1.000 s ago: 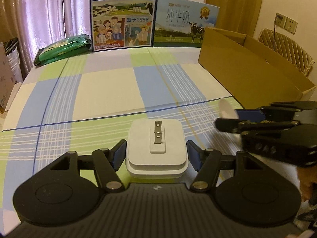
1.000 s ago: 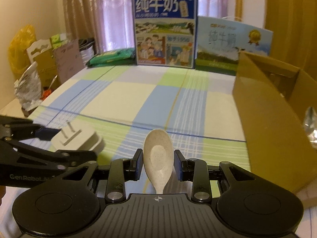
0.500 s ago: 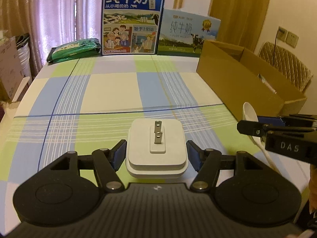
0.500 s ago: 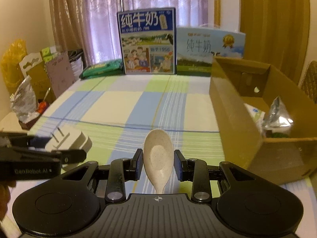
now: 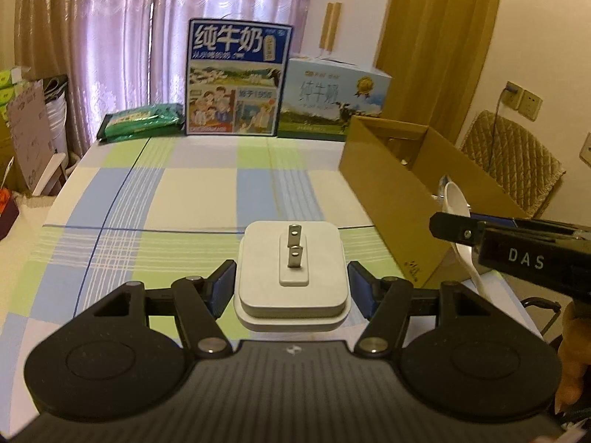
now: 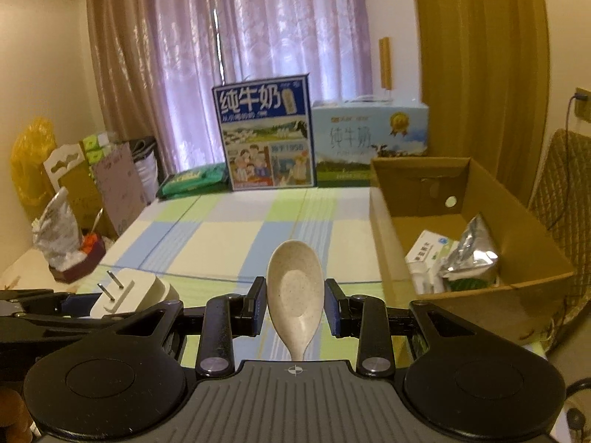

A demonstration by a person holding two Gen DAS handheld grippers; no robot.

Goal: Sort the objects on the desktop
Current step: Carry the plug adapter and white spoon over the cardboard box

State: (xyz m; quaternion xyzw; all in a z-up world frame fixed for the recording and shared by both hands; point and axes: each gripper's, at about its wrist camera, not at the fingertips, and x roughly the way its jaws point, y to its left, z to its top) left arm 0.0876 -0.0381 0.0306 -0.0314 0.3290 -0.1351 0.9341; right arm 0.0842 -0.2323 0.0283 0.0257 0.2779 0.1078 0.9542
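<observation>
My left gripper (image 5: 291, 282) is shut on a white plug adapter (image 5: 291, 277), prongs facing up, held above the checked tablecloth. In the right wrist view that adapter (image 6: 133, 293) shows at the lower left in the left gripper. My right gripper (image 6: 295, 310) is shut on a beige spoon (image 6: 294, 291), bowl pointing forward. From the left wrist view the spoon (image 5: 458, 206) and right gripper appear at the right, beside the open cardboard box (image 5: 391, 184). The box (image 6: 524, 236) holds a foil pouch (image 6: 471, 254) and a white packet (image 6: 428, 254).
Two milk cartons (image 5: 238, 81) (image 5: 332, 101) stand at the table's far edge, with a green packet (image 5: 142, 122) to their left. A chair (image 5: 513, 158) stands right of the box. Bags and clutter (image 6: 62, 221) sit off the table's left side.
Both grippers have risen with their objects, so the views look from higher up. The box interior now shows in the right wrist view. The right gripper has moved towards the box.
</observation>
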